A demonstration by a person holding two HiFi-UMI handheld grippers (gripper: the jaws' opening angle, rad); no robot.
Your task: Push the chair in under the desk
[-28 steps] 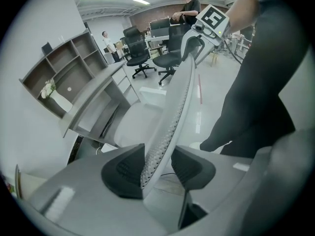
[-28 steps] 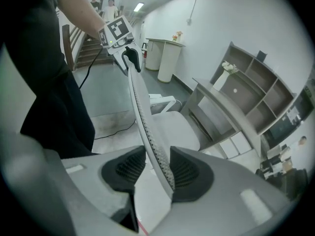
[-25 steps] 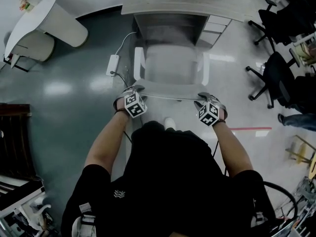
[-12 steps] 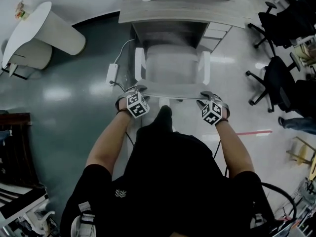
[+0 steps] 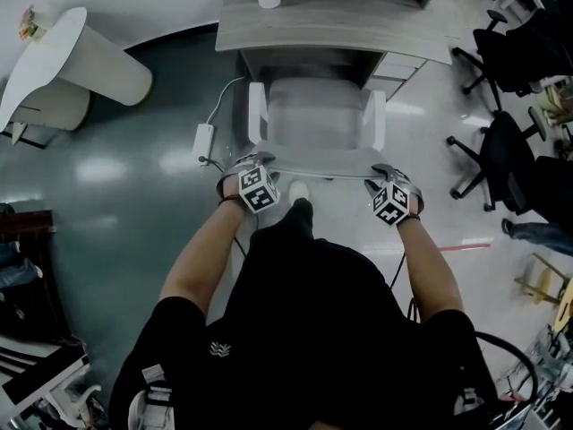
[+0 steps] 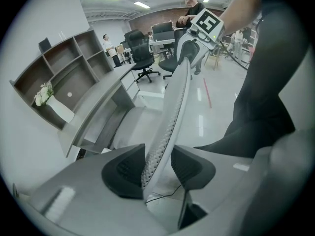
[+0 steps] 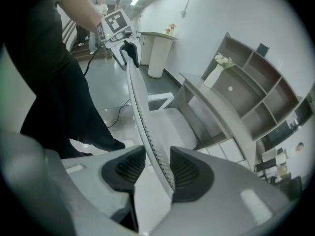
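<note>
The white chair stands at upper centre of the head view, its smooth seat front at the kneehole of the grey wood-grain desk. Its thin backrest (curved, dotted with tiny holes) runs between the parted jaws of the left gripper and the right gripper. Each straddles the top edge loosely, one ribbed black pad touching and the other clear.

The head camera looks steeply down over the person, chair at 12 o'clock, desk beyond. Each gripper camera sits close on the backrest, looking along its edge. The left gripper view meets the right gripper at 1 o'clock, and the right gripper view meets the left gripper at 11 o'clock. All share backrest and desk.
</note>
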